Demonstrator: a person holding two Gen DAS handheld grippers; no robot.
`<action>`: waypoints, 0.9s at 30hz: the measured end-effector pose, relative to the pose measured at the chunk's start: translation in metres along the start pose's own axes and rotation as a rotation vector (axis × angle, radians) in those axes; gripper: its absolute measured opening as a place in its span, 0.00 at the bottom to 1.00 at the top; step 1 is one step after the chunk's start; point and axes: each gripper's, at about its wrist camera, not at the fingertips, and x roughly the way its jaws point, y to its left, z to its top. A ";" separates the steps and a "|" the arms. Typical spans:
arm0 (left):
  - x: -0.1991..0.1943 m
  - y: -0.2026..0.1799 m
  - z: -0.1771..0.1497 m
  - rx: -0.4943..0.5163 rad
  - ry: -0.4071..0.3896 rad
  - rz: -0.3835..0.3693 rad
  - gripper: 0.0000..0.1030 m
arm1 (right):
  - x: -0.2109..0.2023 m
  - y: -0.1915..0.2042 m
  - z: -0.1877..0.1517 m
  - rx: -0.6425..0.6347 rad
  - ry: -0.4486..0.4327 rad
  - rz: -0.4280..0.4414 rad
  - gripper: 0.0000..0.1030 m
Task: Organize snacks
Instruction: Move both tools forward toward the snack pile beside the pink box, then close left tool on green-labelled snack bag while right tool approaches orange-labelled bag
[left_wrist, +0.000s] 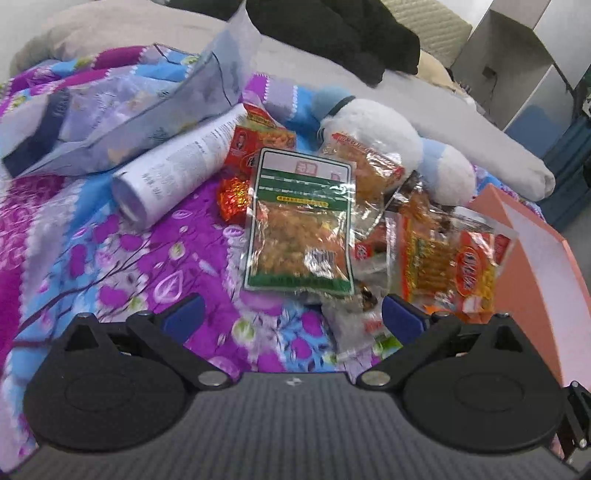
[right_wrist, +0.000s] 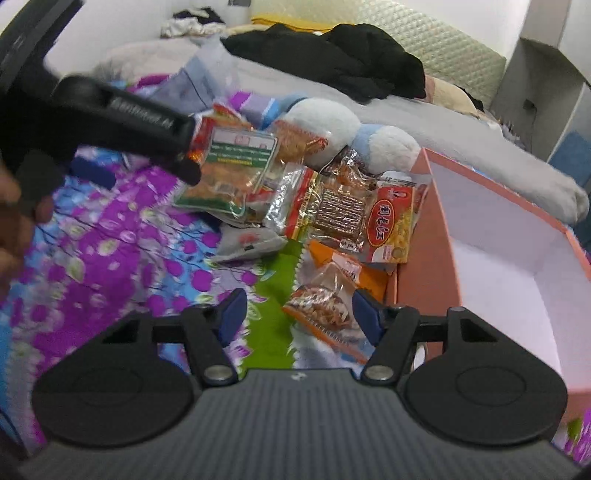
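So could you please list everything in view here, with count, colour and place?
snack packets: a pile, count unclear, mostly red, orange and clear, on the bedspread beside the box
green-bordered packet: one, clear with green edge, top of the pile
box: one, pink outside, white inside, open, right of the pile
white tube: one, lying left of the pile
plush toy: one, white and blue, behind the pile
patterned bag: one, pale blue-grey, far left
bedspread: one, purple and blue floral
black clothing: a heap, at the back
left claw: open, above the pile
right claw: open, small brown packet between its fingers
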 end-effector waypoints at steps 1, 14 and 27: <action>0.009 0.000 0.004 0.004 0.004 0.000 1.00 | 0.006 0.002 0.000 -0.023 0.007 -0.007 0.63; 0.094 0.000 0.026 0.064 0.082 0.003 1.00 | 0.064 0.010 -0.002 -0.215 0.045 -0.101 0.63; 0.084 -0.008 0.019 0.119 0.048 0.023 0.76 | 0.072 0.011 -0.004 -0.223 0.078 -0.111 0.42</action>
